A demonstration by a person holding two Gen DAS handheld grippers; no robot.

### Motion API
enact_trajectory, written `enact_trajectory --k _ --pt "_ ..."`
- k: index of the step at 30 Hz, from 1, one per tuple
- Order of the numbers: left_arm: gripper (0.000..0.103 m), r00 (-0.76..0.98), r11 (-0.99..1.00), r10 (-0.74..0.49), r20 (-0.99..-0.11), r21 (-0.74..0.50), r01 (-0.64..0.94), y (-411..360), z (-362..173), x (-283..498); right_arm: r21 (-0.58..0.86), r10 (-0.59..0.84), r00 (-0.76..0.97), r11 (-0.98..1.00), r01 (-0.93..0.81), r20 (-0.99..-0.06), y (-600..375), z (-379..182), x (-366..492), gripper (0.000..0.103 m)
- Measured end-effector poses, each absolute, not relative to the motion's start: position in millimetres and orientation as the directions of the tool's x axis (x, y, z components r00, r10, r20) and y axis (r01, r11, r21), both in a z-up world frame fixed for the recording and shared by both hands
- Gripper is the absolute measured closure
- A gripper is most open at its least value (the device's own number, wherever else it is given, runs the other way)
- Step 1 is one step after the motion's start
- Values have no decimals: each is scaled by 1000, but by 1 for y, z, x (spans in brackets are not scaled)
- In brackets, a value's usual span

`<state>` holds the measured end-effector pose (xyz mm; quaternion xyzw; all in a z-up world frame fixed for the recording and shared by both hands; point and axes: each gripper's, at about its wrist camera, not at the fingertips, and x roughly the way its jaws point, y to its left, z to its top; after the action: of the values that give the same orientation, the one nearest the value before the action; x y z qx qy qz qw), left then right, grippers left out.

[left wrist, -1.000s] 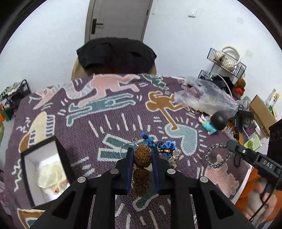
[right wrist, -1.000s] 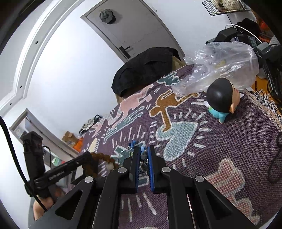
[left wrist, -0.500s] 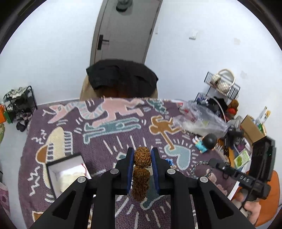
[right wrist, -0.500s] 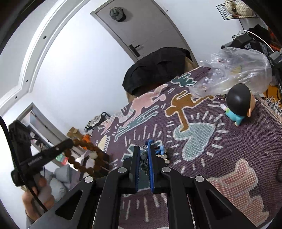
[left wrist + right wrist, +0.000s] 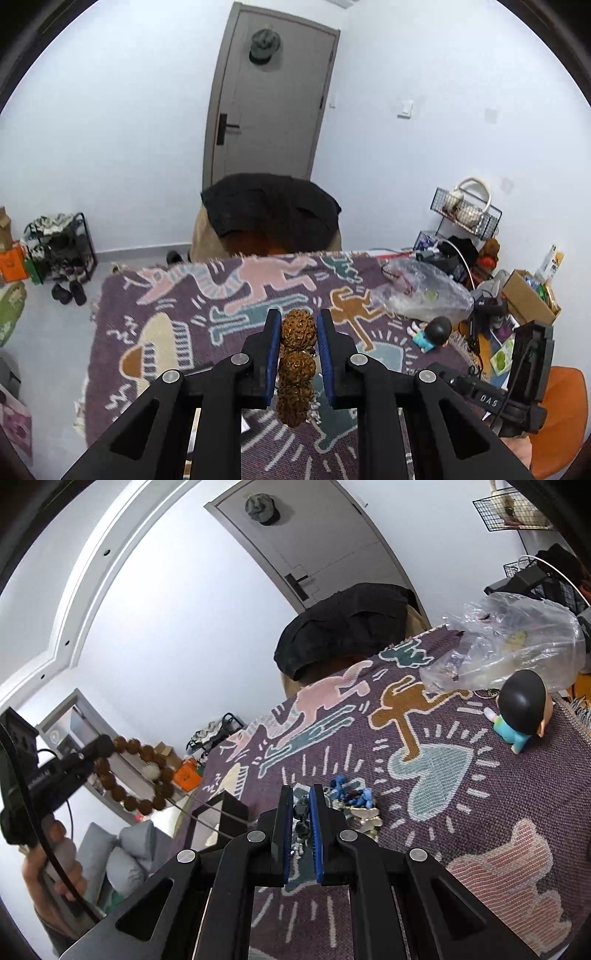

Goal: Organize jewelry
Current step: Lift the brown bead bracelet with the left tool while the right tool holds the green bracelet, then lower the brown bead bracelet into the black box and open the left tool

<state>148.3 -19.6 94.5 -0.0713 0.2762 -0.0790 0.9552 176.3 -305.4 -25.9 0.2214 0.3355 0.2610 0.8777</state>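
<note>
My left gripper (image 5: 298, 326) is shut on a bracelet of rough brown beads (image 5: 297, 365), held high above the patterned cloth (image 5: 166, 306). In the right wrist view that left gripper (image 5: 105, 746) is at the far left, and the brown bracelet (image 5: 142, 777) hangs from it as a loop with one white bead. My right gripper (image 5: 302, 799) is shut on a dark link chain (image 5: 301, 821), just above a pile of blue beads and metal jewelry (image 5: 351, 799). A black box with a white inside (image 5: 221, 818) sits left of the pile. The right gripper (image 5: 443, 373) shows low at the right.
A small doll with black hair (image 5: 524, 705) and a crumpled clear plastic bag (image 5: 517, 646) lie at the cloth's right side. A chair draped with a black garment (image 5: 269, 218) stands behind the table. A wire rack (image 5: 465, 218) and a cardboard box (image 5: 524, 299) crowd the right.
My left gripper has risen with the brown bracelet, so the table looks farther away and the box has slipped under its fingers. The right gripper shifted a little, still shut on the chain.
</note>
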Motion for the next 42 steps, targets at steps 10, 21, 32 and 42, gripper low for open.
enact_trajectory --k 10,21,32,42 --pt "82 886 989 -113 -451 -140 55 9 138 129 557 621 636 758 -340 -457 -291 -13 175 93" --pt "82 902 994 -26 -431 -108 -23 37 150 122 542 633 627 755 -370 -454 -276 -5 172 93" --pt "82 822 985 13 -570 -133 -108 73 75 166 511 637 610 761 -399 -472 -252 -1 172 93" --pt "82 744 975 -90 -662 -210 -70 73 9 190 467 643 583 764 -444 -497 -213 4 179 93"
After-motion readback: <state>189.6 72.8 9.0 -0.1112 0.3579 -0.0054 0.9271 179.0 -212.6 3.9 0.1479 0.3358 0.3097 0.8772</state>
